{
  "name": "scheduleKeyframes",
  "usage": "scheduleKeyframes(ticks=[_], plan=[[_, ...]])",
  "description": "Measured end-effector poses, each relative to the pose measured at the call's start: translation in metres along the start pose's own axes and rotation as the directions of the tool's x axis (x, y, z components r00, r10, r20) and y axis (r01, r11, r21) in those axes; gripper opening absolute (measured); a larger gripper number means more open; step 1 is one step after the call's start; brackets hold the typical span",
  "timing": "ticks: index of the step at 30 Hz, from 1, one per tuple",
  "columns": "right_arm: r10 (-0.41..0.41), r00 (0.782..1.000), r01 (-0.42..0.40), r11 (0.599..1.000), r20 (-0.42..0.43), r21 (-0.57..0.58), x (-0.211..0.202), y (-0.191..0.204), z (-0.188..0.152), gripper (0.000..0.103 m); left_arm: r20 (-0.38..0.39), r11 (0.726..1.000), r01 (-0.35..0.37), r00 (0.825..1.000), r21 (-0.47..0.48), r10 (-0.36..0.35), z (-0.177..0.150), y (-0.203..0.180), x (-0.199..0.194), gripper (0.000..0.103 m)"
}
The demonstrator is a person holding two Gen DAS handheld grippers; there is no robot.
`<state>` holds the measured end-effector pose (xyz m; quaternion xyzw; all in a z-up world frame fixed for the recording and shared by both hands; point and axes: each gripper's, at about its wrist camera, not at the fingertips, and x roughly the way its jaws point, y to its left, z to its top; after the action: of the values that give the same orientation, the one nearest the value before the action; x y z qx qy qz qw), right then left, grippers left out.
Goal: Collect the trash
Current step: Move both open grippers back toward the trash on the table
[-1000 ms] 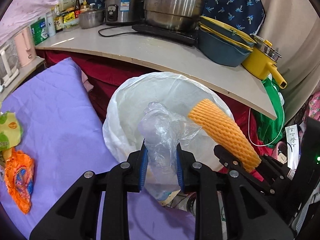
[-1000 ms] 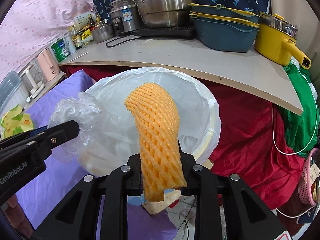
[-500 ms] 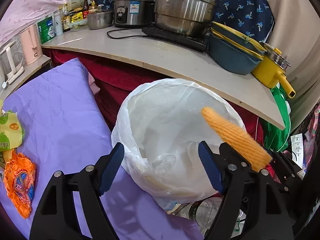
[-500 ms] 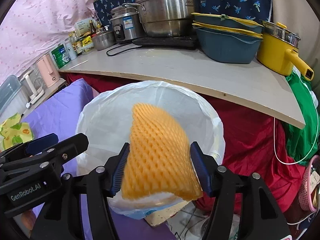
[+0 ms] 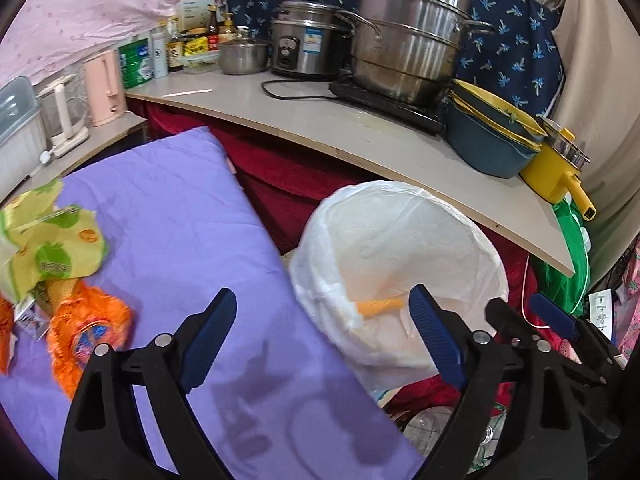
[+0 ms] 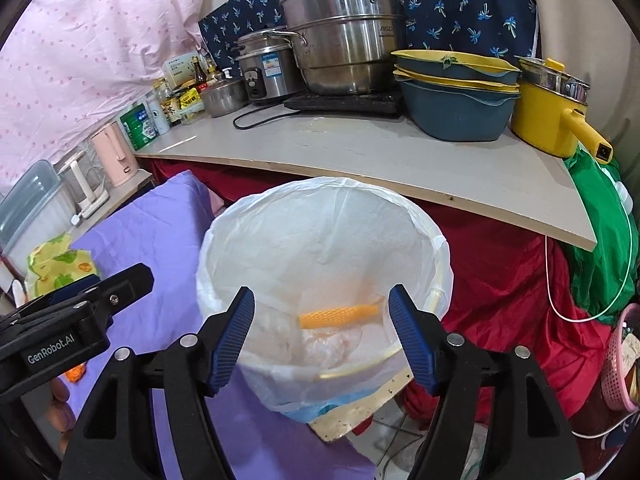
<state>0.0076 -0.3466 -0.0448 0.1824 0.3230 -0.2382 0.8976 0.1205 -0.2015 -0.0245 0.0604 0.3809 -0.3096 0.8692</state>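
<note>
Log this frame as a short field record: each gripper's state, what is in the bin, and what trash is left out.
left gripper: open, empty, jaws just opened
right gripper: open, empty above the bin, jaws just opened
trash bin: white liner, beside the purple cloth
in bin: orange foam net, clear plastic bag
left out: yellow-green wrapper and orange wrapper on the cloth

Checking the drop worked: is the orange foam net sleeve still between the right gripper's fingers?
No, the orange foam net sleeve lies inside the white-lined bin.
</note>
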Motion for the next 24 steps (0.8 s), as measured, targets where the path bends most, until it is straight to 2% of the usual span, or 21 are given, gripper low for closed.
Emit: scheduleKeyframes(ticks=[8, 15, 24], plan=[[0.062, 0.998, -0.061, 0.997, 0.02, -0.044, -0.034, 0.042, -0.021, 0.071, 0.003, 0.992, -0.088, 0.996, -0.092, 0.088, -0.032, 0.051, -0.044, 0.086], [0.123, 0.992, -0.122, 0.988, 0.003, -0.092, -0.056, 0.09, -0.047, 0.073, 0.011, 0.971, -0.184, 0.982, -0.155, 0.188, -0.062, 0.102, -0.084, 0.086], [0.194, 0.979, -0.202, 0.968, -0.064, -0.152, -0.064, 0.151, -0.078, 0.073, -0.007, 0.927, -0.286, 0.956, -0.241, 0.293, -0.095, 0.171, -0.122, 0.087]])
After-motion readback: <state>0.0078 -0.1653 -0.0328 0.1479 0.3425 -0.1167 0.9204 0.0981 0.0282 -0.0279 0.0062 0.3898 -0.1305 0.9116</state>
